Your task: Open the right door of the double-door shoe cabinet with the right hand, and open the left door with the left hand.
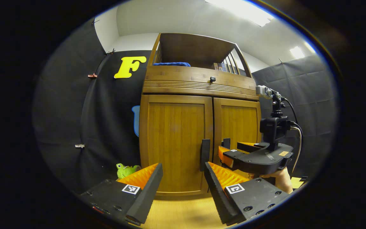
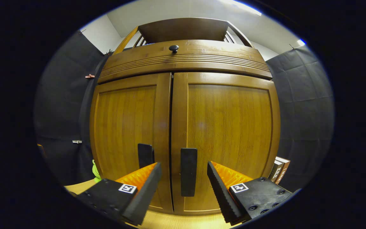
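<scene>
Both doors of the brown wooden double-door shoe cabinet (image 2: 183,127) are shut, and both of your grippers are spread wide in front of it.

In the right gripper view, your right gripper (image 2: 183,181) sits just short of the right door (image 2: 227,140), fingers apart with that door's flat black vertical handle (image 2: 188,171) lined up in the gap between them, not pinched. The left door's matching black handle (image 2: 145,155) is just across the centre seam. In the left gripper view, your left gripper (image 1: 183,178) hangs farther back, released too, facing the left door (image 1: 176,143) with its handle (image 1: 205,154) close to the right-hand finger. You can see the other gripper (image 1: 256,156) off to the right, up near the cabinet, and a small green plush toy (image 1: 125,170) on the light wooden floor (image 1: 183,213) by the cabinet's left corner.
</scene>
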Action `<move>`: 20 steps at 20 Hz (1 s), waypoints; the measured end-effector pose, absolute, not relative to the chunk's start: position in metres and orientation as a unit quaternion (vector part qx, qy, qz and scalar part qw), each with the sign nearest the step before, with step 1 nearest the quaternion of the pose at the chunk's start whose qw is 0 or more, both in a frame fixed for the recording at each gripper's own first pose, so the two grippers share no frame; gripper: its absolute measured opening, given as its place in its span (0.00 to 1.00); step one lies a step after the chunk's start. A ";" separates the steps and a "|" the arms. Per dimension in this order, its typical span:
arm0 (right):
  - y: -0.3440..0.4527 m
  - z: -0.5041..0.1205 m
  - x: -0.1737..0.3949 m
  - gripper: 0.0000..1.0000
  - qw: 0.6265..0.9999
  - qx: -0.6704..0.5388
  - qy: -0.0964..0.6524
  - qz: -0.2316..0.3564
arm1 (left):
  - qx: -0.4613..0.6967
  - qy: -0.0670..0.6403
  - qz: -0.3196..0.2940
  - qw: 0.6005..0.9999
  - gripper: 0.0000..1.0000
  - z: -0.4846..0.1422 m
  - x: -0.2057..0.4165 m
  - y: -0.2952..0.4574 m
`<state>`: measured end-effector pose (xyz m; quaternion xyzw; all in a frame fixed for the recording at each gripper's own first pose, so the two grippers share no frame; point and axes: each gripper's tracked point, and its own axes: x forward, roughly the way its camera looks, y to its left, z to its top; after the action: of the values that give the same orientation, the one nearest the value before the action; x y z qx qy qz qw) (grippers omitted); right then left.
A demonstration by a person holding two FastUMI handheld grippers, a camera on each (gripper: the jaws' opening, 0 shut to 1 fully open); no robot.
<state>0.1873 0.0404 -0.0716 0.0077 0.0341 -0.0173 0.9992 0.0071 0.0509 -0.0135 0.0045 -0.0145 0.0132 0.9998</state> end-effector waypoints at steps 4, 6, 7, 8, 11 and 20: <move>0.036 -0.082 0.210 0.85 0.999 0.019 0.046 -0.021 | -0.003 -0.026 0.019 0.999 0.83 -0.014 0.013 0.053; 0.033 -0.086 0.218 0.83 0.998 0.015 0.046 -0.030 | 0.000 -0.023 0.028 0.999 0.83 -0.018 0.017 0.057; 0.033 -0.089 0.223 0.75 0.998 0.014 0.046 -0.030 | 0.000 -0.021 0.030 0.999 0.83 -0.019 0.019 0.058; 0.035 -0.092 0.226 0.77 0.998 0.013 0.049 -0.029 | -0.003 -0.019 0.030 0.999 0.82 -0.020 0.020 0.059; 0.035 -0.097 0.235 0.53 0.998 0.012 0.050 -0.034 | -0.007 -0.014 0.029 0.999 0.83 -0.024 0.023 0.060; 0.038 -0.097 0.219 0.29 0.998 -0.002 0.066 0.003 | -0.019 -0.006 0.035 0.999 0.83 -0.024 0.019 0.060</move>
<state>0.2187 0.0379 -0.0974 -0.0019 0.0664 0.0035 0.9978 0.0190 0.0600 -0.0243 -0.0187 -0.0057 0.0350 0.9992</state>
